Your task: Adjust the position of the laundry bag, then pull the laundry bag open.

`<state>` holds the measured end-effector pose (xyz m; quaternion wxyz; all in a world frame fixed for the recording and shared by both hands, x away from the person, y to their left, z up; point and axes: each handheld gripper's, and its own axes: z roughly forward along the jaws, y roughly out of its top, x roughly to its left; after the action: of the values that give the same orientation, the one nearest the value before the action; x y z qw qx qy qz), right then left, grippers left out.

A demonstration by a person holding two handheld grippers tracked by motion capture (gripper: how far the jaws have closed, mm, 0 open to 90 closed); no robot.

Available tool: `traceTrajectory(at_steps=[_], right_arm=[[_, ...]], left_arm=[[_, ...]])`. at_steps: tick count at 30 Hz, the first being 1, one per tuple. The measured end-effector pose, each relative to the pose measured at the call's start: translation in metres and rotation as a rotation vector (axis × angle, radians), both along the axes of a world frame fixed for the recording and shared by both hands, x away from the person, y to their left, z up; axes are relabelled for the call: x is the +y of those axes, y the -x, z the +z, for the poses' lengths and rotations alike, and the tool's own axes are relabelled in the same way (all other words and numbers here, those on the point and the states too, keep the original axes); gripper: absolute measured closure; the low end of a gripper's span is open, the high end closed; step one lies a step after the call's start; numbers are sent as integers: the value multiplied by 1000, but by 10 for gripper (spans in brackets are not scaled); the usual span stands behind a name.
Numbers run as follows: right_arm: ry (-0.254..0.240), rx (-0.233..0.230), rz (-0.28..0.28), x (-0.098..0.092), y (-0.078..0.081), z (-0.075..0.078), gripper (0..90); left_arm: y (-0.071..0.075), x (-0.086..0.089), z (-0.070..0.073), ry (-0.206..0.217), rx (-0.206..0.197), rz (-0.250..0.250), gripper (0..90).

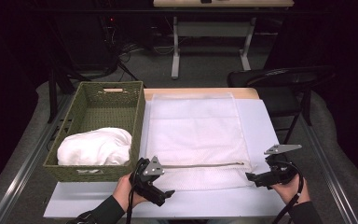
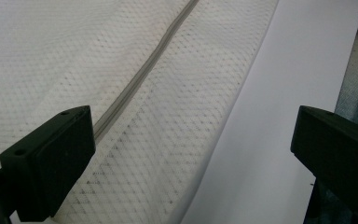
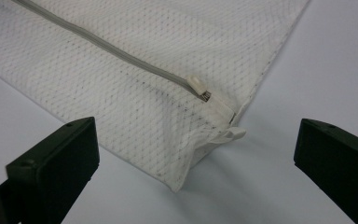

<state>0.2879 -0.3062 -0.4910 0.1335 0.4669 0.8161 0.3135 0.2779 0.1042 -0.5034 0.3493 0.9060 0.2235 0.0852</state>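
Note:
A white mesh laundry bag (image 1: 193, 135) lies flat on the white table top (image 1: 256, 198), its grey zipper (image 1: 200, 165) running along the near edge. My left gripper (image 1: 168, 192) hovers at the bag's near left corner, jaws wide apart over the mesh (image 2: 135, 107) and zipper (image 2: 140, 77), holding nothing. My right gripper (image 1: 251, 177) sits just off the bag's near right corner, open and empty. In the right gripper view the zipper pull (image 3: 196, 84) rests at the zipper's end beside a small fabric loop (image 3: 228, 135) at the corner.
A green woven basket (image 1: 86, 171) stands at the table's left with a bundled white cloth (image 1: 95, 147) inside. A black chair (image 1: 279, 86) stands beyond the table's right side. A pale desk (image 1: 214, 32) stands on the floor farther back.

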Motion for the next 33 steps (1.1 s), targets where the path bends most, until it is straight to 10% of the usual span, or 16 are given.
traceTrajectory(at_steps=[9,20,33], right_arm=[[7,38,-40,-1,-18,-6,60],[26,110,-94,3,-46,-19,409],[81,189,-146,15,-61,-32,615]], left_arm=[[0,-1,-4,-4,6,-1,0],[2,-2,-5,-5,9,4,0],[1,-3,-6,-11,16,-9,0]])
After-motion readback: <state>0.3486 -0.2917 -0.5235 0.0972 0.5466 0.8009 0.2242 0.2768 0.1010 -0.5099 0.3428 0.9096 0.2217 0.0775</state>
